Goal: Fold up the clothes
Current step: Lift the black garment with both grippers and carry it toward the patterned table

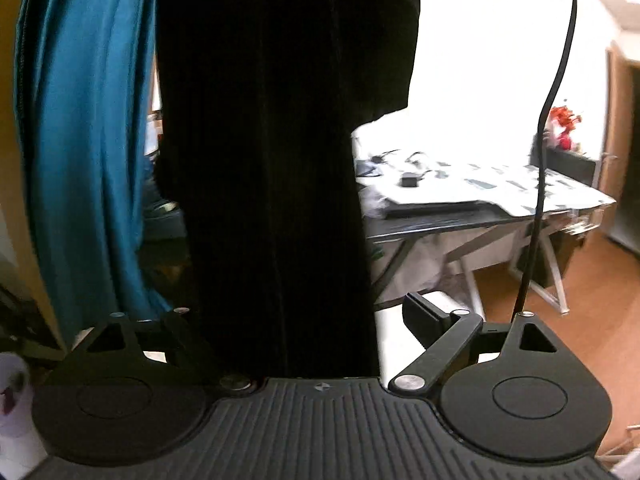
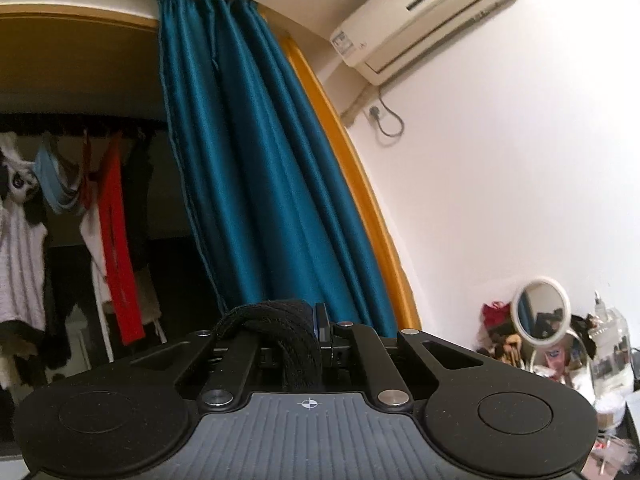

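Left tool: the left tool (image 1: 304,320) stands wide apart, one finger clear on the right, the other half hidden at the left; the long black ribbed-knit garment (image 1: 272,140) hangs straight through the gap, and neither finger is seen pressing it.

Right tool: the right tool (image 2: 296,336) is tilted up toward the ceiling and clamped tight on a bunched wad of that same black knit (image 2: 276,332), with a strip draping back over the tool body.

Where the garment is: in the air, not on any surface. The left view shows it as a tall dark column in front of the teal satin curtain (image 2: 256,160).

Long axis: vertical, top to bottom, falling in lengthwise pleats. A wider flap juts out on its upper right; whether that is a sleeve or a shoulder cannot be told.

Progress: no crease or fold shows anywhere on the cloth; it hangs full length. That fits a garment lifted to be shaken out for folding, or one raised between folds.

What is left: judging by the hang, the whole fold is yet to show, and a flat place to lay it.

Nearby surface: the table with a white patterned cover (image 1: 552,196) stands well apart, at the right.
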A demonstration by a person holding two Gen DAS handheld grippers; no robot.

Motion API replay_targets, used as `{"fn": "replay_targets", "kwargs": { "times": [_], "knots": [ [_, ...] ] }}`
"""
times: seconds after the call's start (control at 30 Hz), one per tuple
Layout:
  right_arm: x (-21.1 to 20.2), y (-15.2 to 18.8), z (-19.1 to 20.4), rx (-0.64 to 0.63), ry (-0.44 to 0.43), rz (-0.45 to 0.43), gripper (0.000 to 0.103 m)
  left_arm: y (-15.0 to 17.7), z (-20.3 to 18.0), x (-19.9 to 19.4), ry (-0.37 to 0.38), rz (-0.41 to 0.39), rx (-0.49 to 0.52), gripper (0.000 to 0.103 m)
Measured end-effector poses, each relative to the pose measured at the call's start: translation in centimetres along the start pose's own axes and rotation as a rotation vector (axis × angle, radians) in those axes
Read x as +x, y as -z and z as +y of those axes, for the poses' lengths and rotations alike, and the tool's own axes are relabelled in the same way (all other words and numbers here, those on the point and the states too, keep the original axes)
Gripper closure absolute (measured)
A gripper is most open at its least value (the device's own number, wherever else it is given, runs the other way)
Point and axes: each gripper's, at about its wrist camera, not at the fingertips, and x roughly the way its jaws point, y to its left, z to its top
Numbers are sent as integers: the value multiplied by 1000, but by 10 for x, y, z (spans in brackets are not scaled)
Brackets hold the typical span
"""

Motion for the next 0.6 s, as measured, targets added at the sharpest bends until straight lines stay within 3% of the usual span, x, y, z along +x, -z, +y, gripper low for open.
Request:
{"fn": "replay_targets", "kwargs": {
  "times": [0.07,0.1,0.13,0.23,0.4,0.6],
  "knots": [
    [-6,-4,1,14,-1,-10,98,4,15,5,16,5,-72,43],
    [-9,-6,-1,21,7,-13,98,6,24,3,22,0,-121,72],
    [-12,-8,-5,29,18,-15,98,7,31,0,27,-6,-170,86],
    [-25,-9,-23,55,89,-27,98,-8,39,-25,25,-98,-226,90],
    [-59,-8,-55,-13,267,-57,98,-38,50,-69,18,-286,-271,91],
    [-108,9,-102,20,426,28,98,-75,60,-120,12,-508,-310,91]
  ]
}}
